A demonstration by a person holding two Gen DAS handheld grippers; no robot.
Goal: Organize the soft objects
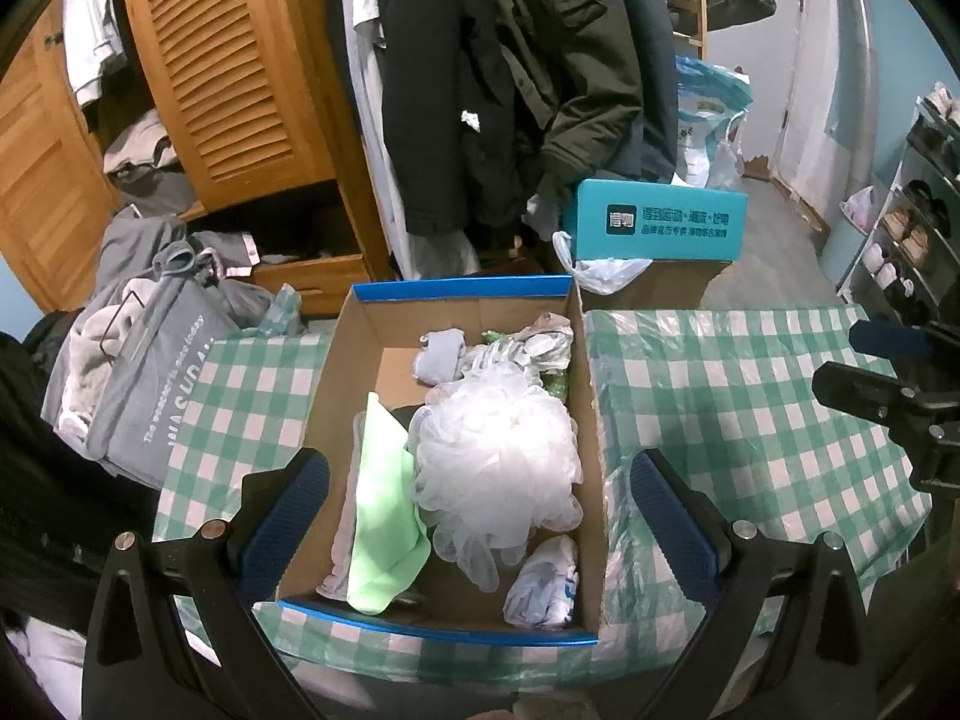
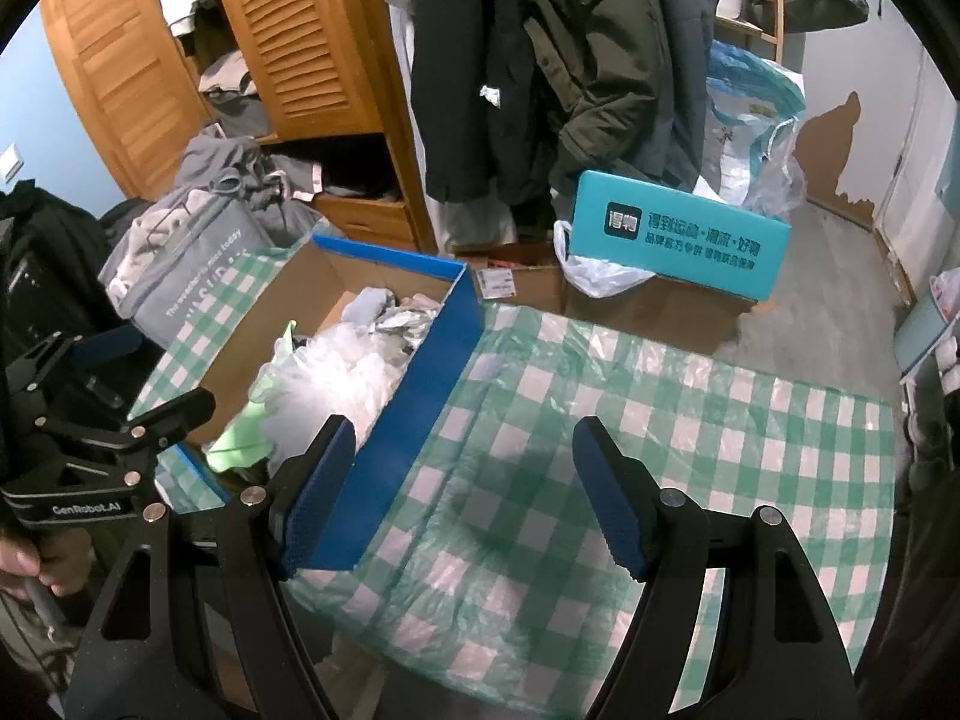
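Note:
A cardboard box with a blue rim (image 1: 462,288) stands on the green-checked tablecloth (image 1: 750,420). In it lie a white mesh bath pouf (image 1: 498,450), a light green cloth (image 1: 384,510), a grey sock (image 1: 441,354) and a white-and-blue bundle (image 1: 543,585). My left gripper (image 1: 480,462) is open over the box's near end, one finger outside each side wall, holding nothing. My right gripper (image 2: 463,429) is open above the tablecloth (image 2: 660,420), just right of the box; the blue side wall (image 2: 420,396) shows between its fingers, untouched. The pouf (image 2: 336,372) bulges above the rim.
A teal carton (image 1: 660,219) sits on a brown box beyond the table. A grey tote bag (image 1: 156,384) stuffed with clothes stands at the left, before a wooden wardrobe (image 1: 228,72). Dark coats (image 1: 510,90) hang behind. A shoe rack (image 1: 918,210) lines the right wall.

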